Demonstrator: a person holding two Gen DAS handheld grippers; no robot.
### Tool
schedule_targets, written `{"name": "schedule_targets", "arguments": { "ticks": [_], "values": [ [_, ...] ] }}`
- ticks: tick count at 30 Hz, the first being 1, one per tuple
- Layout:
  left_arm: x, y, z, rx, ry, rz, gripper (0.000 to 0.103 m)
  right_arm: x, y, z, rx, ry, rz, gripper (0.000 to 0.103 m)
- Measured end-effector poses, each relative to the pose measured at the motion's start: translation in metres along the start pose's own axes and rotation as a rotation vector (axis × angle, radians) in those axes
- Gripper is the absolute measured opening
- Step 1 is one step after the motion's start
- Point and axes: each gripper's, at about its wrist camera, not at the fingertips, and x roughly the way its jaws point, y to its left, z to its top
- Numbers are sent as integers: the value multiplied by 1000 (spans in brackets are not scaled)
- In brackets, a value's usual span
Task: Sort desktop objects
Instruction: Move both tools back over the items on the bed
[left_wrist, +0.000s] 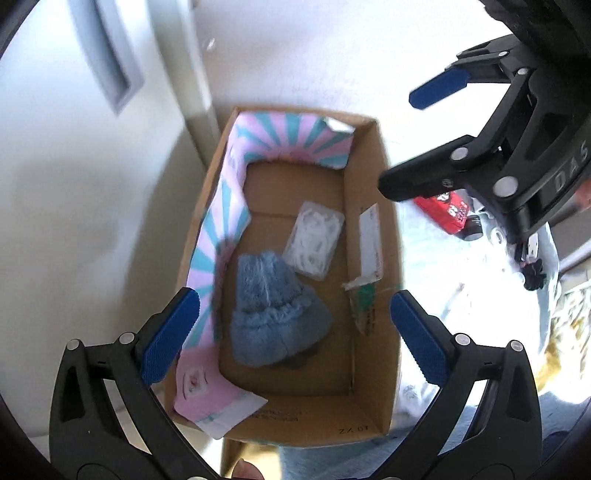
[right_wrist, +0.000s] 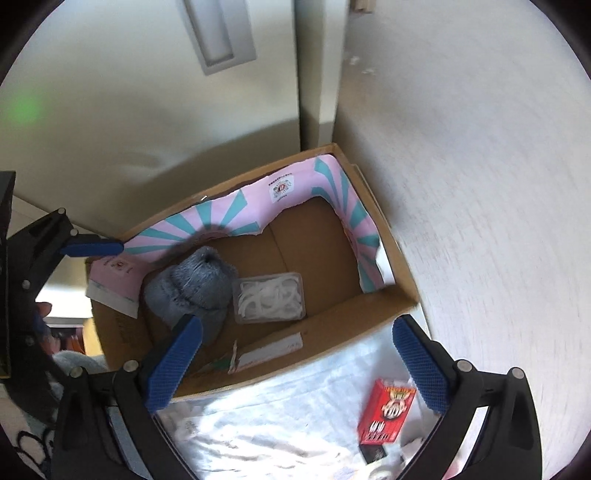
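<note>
An open cardboard box lined with pink and teal paper holds a fuzzy blue knit hat and a clear pack of white pieces. My left gripper hangs open above the hat, touching nothing. My right gripper is open over the box's near wall, also with nothing between its pads. One blue pad of the left gripper shows at the box's left rim. A red packet lies outside the box on white cloth.
The box stands in a corner against a pale cabinet door with a recessed handle and a white wall. A small black object lies on the cloth beyond the red packet. Paper labels hang on the box's wall.
</note>
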Motion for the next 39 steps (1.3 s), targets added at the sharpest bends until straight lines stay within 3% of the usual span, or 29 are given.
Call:
{"name": "schedule_targets", "arguments": {
  "ticks": [5, 9, 14, 22, 26, 33, 39],
  "values": [
    [-13, -17, 4, 15, -15, -112, 103, -22, -8, -27, 83, 31, -15, 103],
    [-16, -39, 10, 64, -10, -92, 103, -43, -18, -60, 151, 27, -63, 103],
    [-22, -68, 19, 107, -15, -165, 103, -65, -34, -112, 228, 6, -91, 103],
    [-27, -119, 32, 176, -63, -173, 103, -93, -55, -205, 387, -6, -187, 103],
    [-25, -142, 34, 210, -65, -213, 103, -94, -63, -259, 497, -5, -174, 103],
    [-3, -189, 30, 273, -10, -269, 103, -90, -63, -346, 627, 8, -214, 103],
    [23, -220, 23, 311, 48, -266, 103, -79, -58, -400, 718, 17, -184, 103]
  ]
}}
